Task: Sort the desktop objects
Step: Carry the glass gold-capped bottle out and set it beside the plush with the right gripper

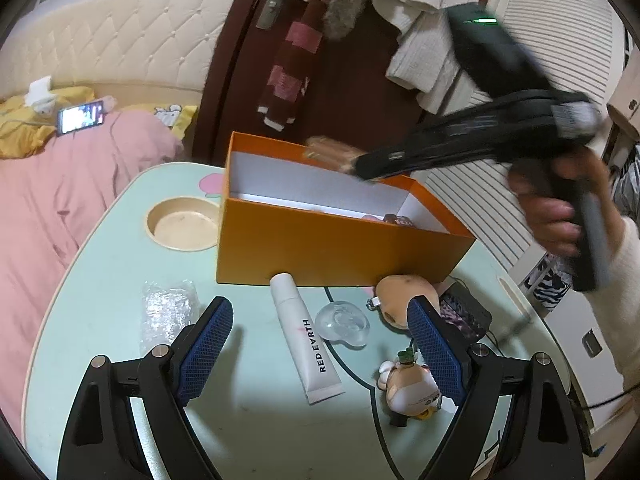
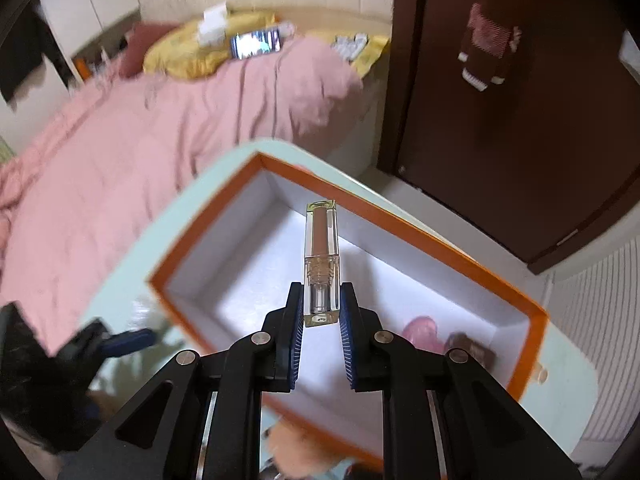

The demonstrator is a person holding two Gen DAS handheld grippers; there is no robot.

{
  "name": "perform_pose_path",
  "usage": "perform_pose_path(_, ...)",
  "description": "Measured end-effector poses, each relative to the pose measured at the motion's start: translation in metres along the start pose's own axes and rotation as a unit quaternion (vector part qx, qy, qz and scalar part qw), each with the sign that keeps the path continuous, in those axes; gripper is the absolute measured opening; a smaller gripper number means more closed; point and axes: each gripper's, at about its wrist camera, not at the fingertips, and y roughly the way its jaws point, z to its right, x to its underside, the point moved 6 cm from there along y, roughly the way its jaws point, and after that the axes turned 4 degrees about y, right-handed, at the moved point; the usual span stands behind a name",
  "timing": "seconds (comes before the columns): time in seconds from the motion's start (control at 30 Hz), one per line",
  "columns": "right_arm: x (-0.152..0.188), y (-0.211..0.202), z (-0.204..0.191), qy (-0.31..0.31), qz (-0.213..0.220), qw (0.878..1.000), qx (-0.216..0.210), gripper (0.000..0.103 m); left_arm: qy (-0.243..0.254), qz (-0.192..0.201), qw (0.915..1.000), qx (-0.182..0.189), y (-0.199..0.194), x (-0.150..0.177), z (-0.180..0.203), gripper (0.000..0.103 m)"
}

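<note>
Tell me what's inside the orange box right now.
The orange box holds a pink item and a dark brown item at one end. The gripper covers part of the white floor.

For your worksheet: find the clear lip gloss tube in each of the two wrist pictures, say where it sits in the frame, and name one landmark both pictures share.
Left wrist view: the lip gloss tube, blurred, is upper centre, at the tip of the right gripper, above the orange box's far rim.
Right wrist view: the tube is at centre, clamped between the right gripper's pads, pointing away over the box interior.
Shared landmark: the orange box.
</note>
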Motion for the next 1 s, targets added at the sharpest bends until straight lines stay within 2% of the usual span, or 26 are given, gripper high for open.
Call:
perform_pose_path(0.07, 0.003, -0.012, -0.004, 0.01, 0.014, 1.0, -0.016, 0.018, -0.003, 0.001, 1.0, -0.002, 0.0, 0.0, -0.001, 0.088)
perform_pose_path(0.17, 0.025, -0.036, -0.012, 0.02, 0.028, 0.999, -0.037, 0.018, -0.011, 0.012, 0.9997, -0.018, -0.004, -0.002, -0.005, 0.089)
perform_pose_path(0.37, 0.08, -0.042, -0.025, 0.034, 0.011, 0.997, -0.072, 0.018, -0.035, 0.053, 0.9973, -0.037, -0.015, -0.008, -0.014, 0.09)
perform_pose_path(0.5, 0.113, -0.03, -0.028, 0.041, 0.002, 0.997, -0.068, 0.018, -0.043, 0.07, 0.9944, -0.066, -0.018, -0.008, -0.019, 0.091)
perform_pose_path(0.67, 0.133, -0.016, -0.021, 0.051, 0.011, 0.997, -0.052, 0.018, -0.042, 0.067, 0.9938, -0.078, -0.017, -0.007, -0.021, 0.092)
perform_pose_path(0.8, 0.14, -0.015, -0.018, 0.052, 0.031, 0.997, -0.046, 0.023, -0.041, 0.062, 0.9936, -0.085, -0.017, -0.006, -0.023, 0.092)
perform_pose_path(0.9, 0.144, -0.027, -0.014, 0.061, 0.073, 0.994, -0.049, 0.029, -0.041, 0.053, 0.9934, -0.093, -0.014, -0.006, -0.024, 0.092)
perform_pose_path(1.0, 0.151, -0.039, -0.007, 0.064, 0.122, 0.99, -0.035, 0.033, -0.034, 0.038, 0.9938, -0.099, -0.01, -0.007, -0.023, 0.092)
